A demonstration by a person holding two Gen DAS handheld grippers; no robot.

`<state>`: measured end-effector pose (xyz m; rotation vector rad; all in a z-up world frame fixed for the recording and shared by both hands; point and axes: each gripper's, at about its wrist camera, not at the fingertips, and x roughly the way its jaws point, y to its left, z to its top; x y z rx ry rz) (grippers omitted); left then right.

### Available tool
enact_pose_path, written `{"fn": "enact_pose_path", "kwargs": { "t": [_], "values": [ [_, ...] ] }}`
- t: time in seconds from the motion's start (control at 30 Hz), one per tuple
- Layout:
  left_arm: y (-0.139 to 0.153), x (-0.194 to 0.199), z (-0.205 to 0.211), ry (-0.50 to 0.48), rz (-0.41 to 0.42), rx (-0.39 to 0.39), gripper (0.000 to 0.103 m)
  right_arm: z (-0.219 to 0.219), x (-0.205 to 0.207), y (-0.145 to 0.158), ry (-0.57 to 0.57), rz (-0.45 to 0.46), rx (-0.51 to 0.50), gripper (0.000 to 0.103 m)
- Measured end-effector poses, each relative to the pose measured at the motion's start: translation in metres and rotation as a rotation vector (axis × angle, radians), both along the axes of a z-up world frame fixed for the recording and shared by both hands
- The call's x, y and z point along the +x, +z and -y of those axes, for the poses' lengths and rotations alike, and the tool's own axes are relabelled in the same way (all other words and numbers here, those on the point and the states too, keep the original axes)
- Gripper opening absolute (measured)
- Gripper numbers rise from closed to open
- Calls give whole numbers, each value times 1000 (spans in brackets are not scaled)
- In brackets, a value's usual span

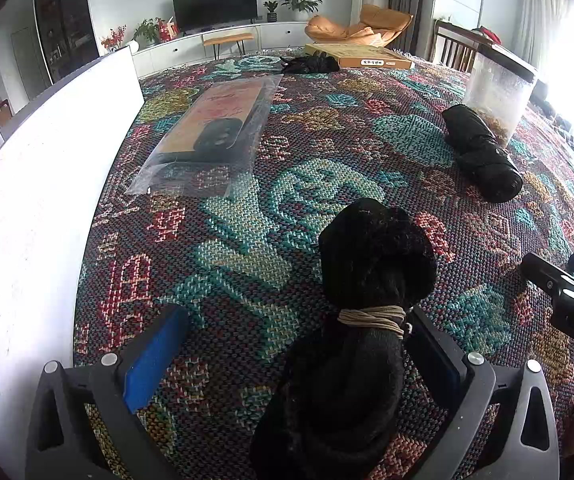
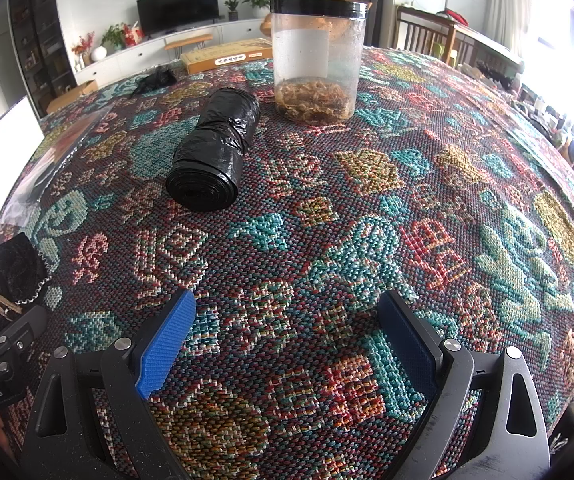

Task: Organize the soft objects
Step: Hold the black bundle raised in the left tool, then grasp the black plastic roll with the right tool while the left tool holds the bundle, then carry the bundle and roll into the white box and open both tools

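Observation:
A black fuzzy fabric bundle, tied at its middle with a beige rubber band, lies on the patterned woven cloth. My left gripper is open; the bundle lies between its fingers, against the right one and apart from the blue left pad. The bundle also shows at the left edge of the right wrist view. My right gripper is open and empty above the cloth. A roll of black plastic bags lies further out, also in the left wrist view.
A clear jar with a black lid stands behind the roll. A clear plastic packet lies at the left. A flat cardboard box and a crumpled black item sit at the far edge. A white board stands along the left.

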<state>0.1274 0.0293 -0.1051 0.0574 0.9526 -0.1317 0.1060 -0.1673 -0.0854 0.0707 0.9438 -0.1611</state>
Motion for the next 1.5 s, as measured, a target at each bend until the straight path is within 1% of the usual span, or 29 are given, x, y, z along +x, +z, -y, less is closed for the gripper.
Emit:
{"fn": "enact_pose_path", "kwargs": {
  "t": [0.63,0.67,0.7,0.77,0.8,0.83,0.9,0.93,1.0,1.1,1.13,1.17,1.2,1.23,1.27,1.33,1.4,1.43,1.5],
  "values": [
    [0,-1,0,2,-2,-1,103,1,0,0,2,1,5,94],
    [0,-2,-1,1,-9,-2,103,3,-1,1,2,7,24,94],
    [1,1,-2,-3,-30,-3,103,10,-2,4,-5,22,65,93],
    [4,4,-3,-23,-89,-5,103,29,-3,12,-24,69,205,93],
    [5,4,-3,-34,-102,-14,103,39,-1,16,-35,88,258,93],
    [7,3,-4,-45,-104,-30,102,45,6,19,-38,88,271,93],
    [10,2,-5,-56,-102,-54,100,51,30,25,-29,36,268,93],
    [10,1,-4,-64,-105,-54,98,50,43,27,-12,7,287,93],
    [10,1,0,-79,-104,-28,94,43,67,30,23,-40,303,93],
    [10,2,5,-85,-91,11,82,20,100,23,91,-94,296,93],
    [12,1,5,-93,-84,2,65,17,110,17,102,-108,305,92],
    [15,0,6,-97,-78,-2,44,15,116,12,103,-117,300,88],
    [18,-1,5,-98,-75,-1,36,14,119,8,105,-120,274,53],
    [22,-3,3,-109,-79,-28,30,14,117,9,109,-103,257,39],
    [27,-6,-1,-110,-85,-71,29,14,112,14,103,-94,238,39],
    [41,-15,-13,-96,-83,-181,29,17,93,31,116,-43,253,39],
    [59,-28,-25,-86,-72,-301,29,9,73,58,164,8,263,39],
    [69,-35,-31,-87,-63,-337,29,1,63,73,197,30,270,39],
    [91,-48,-46,-81,-27,-368,29,-22,45,106,278,68,314,39]
  ]
}}
